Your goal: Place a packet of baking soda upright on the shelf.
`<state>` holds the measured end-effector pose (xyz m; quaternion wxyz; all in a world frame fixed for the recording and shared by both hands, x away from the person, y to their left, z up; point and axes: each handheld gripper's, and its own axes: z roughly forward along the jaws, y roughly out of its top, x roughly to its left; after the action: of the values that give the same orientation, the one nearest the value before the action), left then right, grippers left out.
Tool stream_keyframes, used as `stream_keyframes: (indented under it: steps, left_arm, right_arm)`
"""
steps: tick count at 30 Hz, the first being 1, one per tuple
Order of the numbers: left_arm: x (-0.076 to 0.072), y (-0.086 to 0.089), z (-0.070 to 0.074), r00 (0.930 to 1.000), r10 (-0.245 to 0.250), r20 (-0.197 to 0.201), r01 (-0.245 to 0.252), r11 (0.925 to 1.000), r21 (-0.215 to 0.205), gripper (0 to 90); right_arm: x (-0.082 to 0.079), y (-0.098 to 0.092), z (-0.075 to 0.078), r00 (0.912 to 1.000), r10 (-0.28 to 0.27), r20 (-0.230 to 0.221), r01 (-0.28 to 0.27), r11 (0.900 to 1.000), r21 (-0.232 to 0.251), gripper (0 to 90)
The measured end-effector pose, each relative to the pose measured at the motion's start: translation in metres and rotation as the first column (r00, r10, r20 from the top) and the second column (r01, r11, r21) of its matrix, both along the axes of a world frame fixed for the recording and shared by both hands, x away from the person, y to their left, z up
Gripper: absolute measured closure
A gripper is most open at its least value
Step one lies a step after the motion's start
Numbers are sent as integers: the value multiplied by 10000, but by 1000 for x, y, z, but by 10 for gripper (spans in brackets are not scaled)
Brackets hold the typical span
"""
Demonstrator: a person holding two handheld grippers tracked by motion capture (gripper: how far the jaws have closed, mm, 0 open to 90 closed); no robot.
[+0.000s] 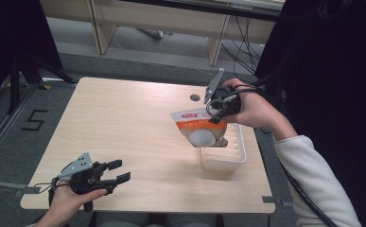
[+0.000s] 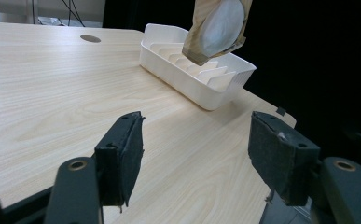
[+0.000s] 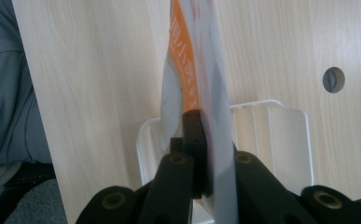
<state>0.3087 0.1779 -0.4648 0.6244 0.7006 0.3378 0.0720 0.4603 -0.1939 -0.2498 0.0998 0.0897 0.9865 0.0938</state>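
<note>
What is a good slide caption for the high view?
Right gripper holds a snack pouch above a white tray; left gripper waits open.

The pouch [image 1: 201,130] is a flat packet, orange and white with a red label at its top and a pale round picture lower down. It hangs in the air right of centre in the high view, tilted, its lower end above the white ribbed tray [image 1: 239,150], clear of it.
</note>
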Motion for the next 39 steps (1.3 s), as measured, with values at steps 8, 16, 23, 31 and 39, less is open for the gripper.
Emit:
stream_keyframes:
  steps: [8, 16, 23, 31, 39]
  left_arm:
    - [0, 0, 0, 10000, 71, -45, -71, 10000, -36, 349]
    - [-1, 0, 0, 9996, 181, -204, -182, 9998, -93, 346]
    - [-1, 0, 0, 9996, 178, -209, -180, 9998, -104, 346]
    - [-1, 0, 0, 9996, 187, -220, -189, 9998, -91, 346]
    - [0, 1, 0, 9998, 159, -120, -159, 9999, -23, 344]
  right_arm:
    - [2, -6, 2, 9999, -61, 115, 63, 9998, -196, 900]
    - [6, -14, 3, 9999, -6, 116, 9, 9997, -230, 900]
    - [8, -19, -1, 9998, -195, 61, 197, 9993, -326, 900]
    - [14, -26, -6, 9999, -118, 79, 122, 9987, -501, 900]
    - [21, -33, -16, 9994, -344, -39, 340, 9970, -691, 900]
